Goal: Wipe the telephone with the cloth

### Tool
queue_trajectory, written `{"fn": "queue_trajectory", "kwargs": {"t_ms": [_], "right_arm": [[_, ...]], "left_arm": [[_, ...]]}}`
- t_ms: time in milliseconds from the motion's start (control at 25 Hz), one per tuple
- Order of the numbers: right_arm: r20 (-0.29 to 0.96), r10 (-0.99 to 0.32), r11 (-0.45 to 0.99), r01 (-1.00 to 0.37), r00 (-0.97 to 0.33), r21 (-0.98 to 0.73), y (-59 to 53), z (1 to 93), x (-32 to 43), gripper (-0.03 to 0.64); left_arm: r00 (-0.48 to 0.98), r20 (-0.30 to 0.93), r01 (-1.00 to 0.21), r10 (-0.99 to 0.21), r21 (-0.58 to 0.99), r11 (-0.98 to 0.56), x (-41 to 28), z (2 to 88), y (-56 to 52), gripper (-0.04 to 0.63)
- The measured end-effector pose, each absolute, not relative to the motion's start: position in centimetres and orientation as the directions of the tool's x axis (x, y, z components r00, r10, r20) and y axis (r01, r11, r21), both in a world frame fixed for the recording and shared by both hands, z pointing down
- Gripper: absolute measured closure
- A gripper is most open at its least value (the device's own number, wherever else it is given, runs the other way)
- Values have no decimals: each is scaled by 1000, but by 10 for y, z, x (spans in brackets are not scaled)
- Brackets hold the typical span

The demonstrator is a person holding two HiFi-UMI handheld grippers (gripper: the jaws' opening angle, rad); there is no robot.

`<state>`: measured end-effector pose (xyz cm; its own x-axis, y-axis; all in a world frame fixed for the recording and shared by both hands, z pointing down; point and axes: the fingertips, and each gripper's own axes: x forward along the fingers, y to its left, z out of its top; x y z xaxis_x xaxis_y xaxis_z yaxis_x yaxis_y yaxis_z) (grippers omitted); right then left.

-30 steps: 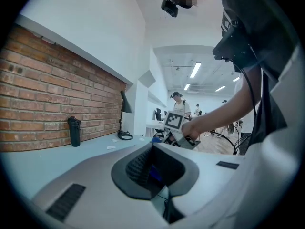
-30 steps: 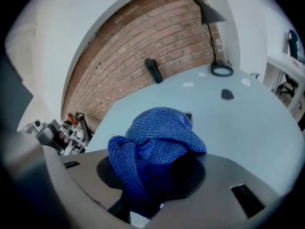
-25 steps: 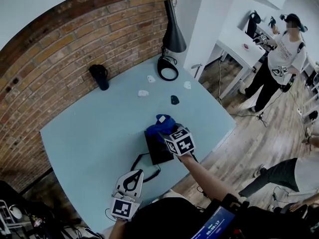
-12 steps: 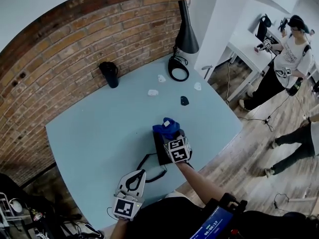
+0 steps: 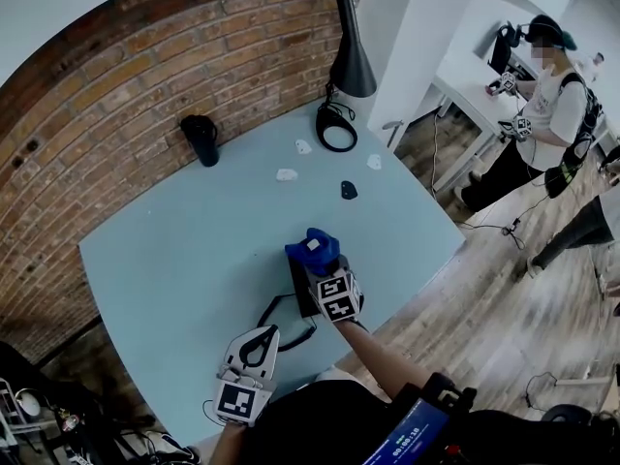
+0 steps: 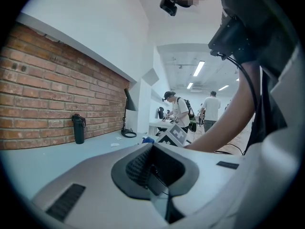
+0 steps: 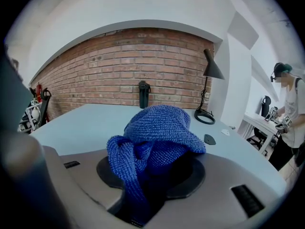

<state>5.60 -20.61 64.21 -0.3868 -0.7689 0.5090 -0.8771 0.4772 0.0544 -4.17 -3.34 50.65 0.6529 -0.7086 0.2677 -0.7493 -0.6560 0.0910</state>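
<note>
A black telephone (image 5: 299,287) lies near the front edge of the pale blue table (image 5: 184,250), its coiled cord (image 5: 279,316) trailing left. My right gripper (image 5: 318,260) is shut on a bunched blue cloth (image 5: 311,247) and holds it over the telephone, hiding most of the set. In the right gripper view the cloth (image 7: 159,128) bulges out of the right gripper (image 7: 151,178). My left gripper (image 5: 262,334) hovers at the table's front edge, left of the telephone, shut and empty. In its own view the left gripper (image 6: 148,170) points across the table.
A black bottle (image 5: 201,139) stands by the brick wall. A black lamp (image 5: 351,61) with a ring base (image 5: 335,127) is at the far corner. Small white scraps (image 5: 287,174) and a dark piece (image 5: 349,189) lie beyond the telephone. A person (image 5: 542,105) stands at a white desk (image 5: 465,90).
My right gripper has slid a little toward me over the telephone with the cloth in it. The left gripper has stayed in place.
</note>
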Motion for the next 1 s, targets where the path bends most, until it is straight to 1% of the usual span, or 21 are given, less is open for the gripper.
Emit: {"fn": "queue_trajectory", "kwargs": {"t_ms": [1000], "right_arm": [[540,-740,516,-854,-401,72,-168,660,51,465]], "left_arm": [[656,255,-747,-710,86,-659,-42,504,-27,580]]}}
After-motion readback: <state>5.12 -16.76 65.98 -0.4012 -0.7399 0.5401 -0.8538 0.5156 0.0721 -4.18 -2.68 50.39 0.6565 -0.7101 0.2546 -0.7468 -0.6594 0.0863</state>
